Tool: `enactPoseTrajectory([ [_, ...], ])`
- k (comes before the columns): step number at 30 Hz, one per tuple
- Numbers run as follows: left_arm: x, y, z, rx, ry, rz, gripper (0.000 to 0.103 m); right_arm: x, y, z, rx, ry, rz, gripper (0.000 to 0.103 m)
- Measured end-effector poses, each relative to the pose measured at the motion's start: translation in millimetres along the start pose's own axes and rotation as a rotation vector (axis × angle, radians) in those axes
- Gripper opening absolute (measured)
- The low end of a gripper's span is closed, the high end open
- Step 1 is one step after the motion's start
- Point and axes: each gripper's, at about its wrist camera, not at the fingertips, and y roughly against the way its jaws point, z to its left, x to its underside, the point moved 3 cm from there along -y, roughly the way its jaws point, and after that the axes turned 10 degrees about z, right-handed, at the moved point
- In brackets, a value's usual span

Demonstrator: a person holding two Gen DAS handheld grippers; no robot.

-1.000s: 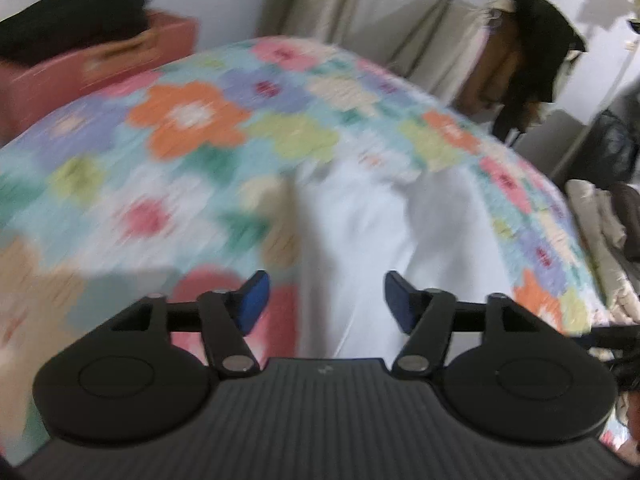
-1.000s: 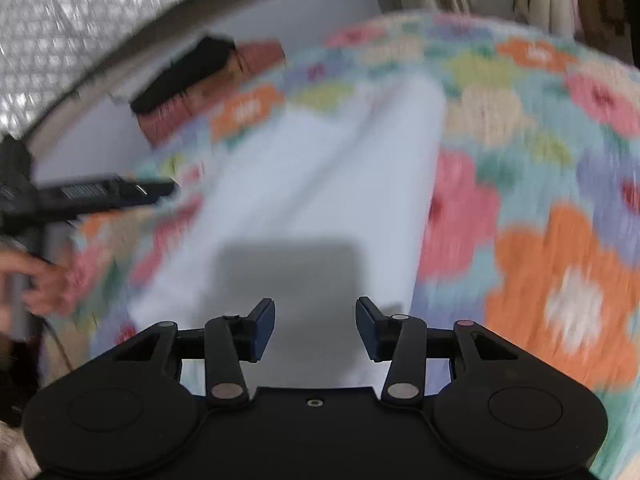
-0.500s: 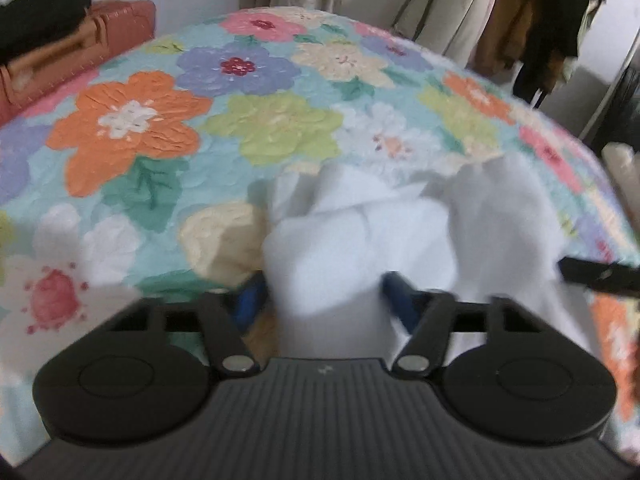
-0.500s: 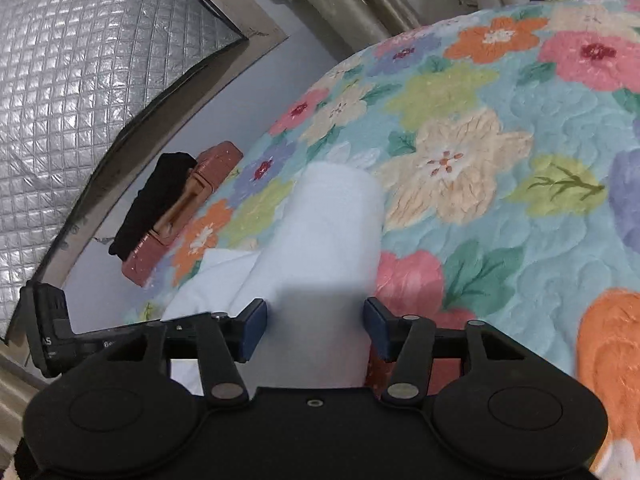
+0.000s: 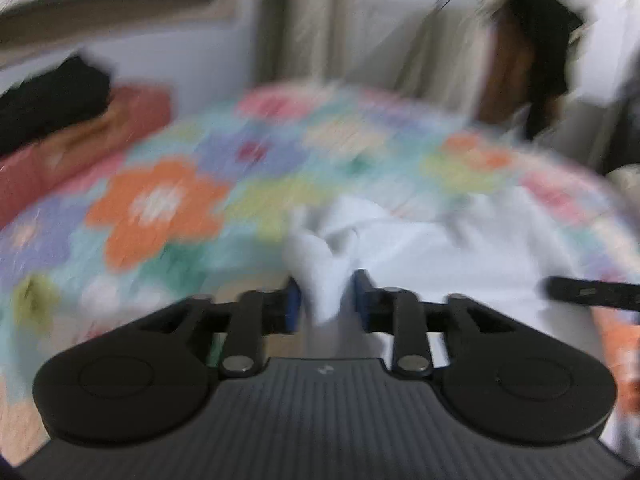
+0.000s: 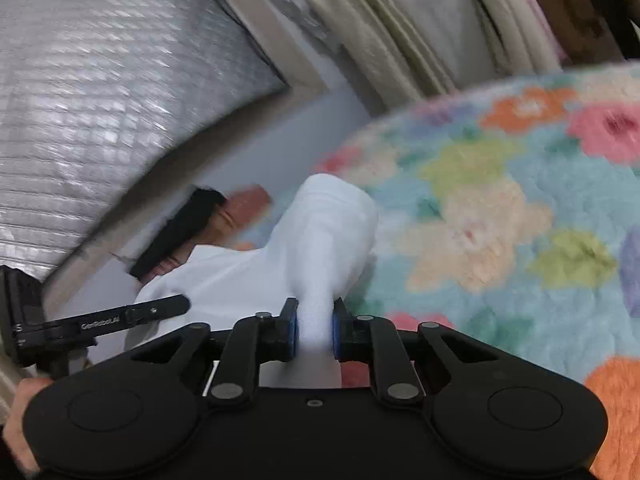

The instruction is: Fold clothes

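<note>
Home bedroom. Evidence: bed [image 5: 168, 216] covered with a quilted floral bedspread [image 6: 500, 216], big orange, pink, yellow and purple flowers on teal. Beige curtains [image 6: 400, 40] hang behind the bed in both wrist views. Quilted silver insulating panel [image 6: 100, 80] covers what looks like a window, framed by a beige surround. Reddish-brown suitcase [image 5: 80, 140] sits at the bed's far edge against the wall, dark clothing [image 5: 48, 100] piled on top. Dark garment [image 5: 532, 60] hangs at upper right of the left view, apparently on a rack; blur hides detail. White garment [image 6: 312, 248] lies on the bedspread. Pale plain walls, domestic clutter.
</note>
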Motion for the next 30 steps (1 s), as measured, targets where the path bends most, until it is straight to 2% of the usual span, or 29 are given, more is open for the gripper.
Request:
enactPoseTrajectory([
  [1, 4, -7, 6, -0.028, 0.008, 0.02, 0.048, 3, -6, -5, 0.056, 0.001, 0.021, 0.035],
  [2, 4, -8, 13, -0.003, 0.043, 0.027, 0.05, 6, -8, -7, 0.086, 0.006, 0.021, 0.044],
  [4, -5, 5, 28, 0.064, 0.14, 0.019, 0.048, 0, -2, 1, 0.15, 0.03, 0.009, 0.049],
  [5, -11, 14, 32, 0.085, 0.156, -0.003, 0.048, -4, 2, 5, 0.183, 0.043, 0.003, 0.049],
  [7, -20, 30, 30, 0.116, 0.117, -0.057, 0.048, -10, 10, 19, 0.234, 0.105, -0.02, 0.052],
  [9, -24, 35, 22, 0.179, 0.073, -0.037, 0.046, -13, 20, 38, 0.259, 0.223, -0.063, 0.053],
  [12, -23, 29, 13, 0.333, 0.086, 0.065, 0.046, -16, 23, 59, 0.124, 0.277, -0.018, 0.053],
  [14, -20, 22, 5, 0.375, 0.074, 0.131, 0.049, -15, 19, 70, 0.06, 0.298, 0.041, 0.053],
  [16, -13, 9, -2, 0.311, 0.026, 0.18, 0.054, -8, 13, 83, 0.047, 0.355, 0.087, 0.053],
  [18, -5, -7, -6, 0.237, -0.01, 0.224, 0.055, 1, 2, 89, 0.073, 0.394, 0.126, 0.054],
  [21, 2, -16, 4, 0.266, 0.022, 0.223, 0.055, 15, -15, 89, 0.138, 0.415, 0.196, 0.056],
  [26, 4, -25, 25, 0.345, 0.119, 0.232, 0.056, 37, -17, 99, 0.199, 0.547, 0.272, 0.074],
  [30, 3, -28, 25, 0.345, 0.116, 0.234, 0.056, 45, -17, 104, 0.223, 0.559, 0.332, 0.076],
])
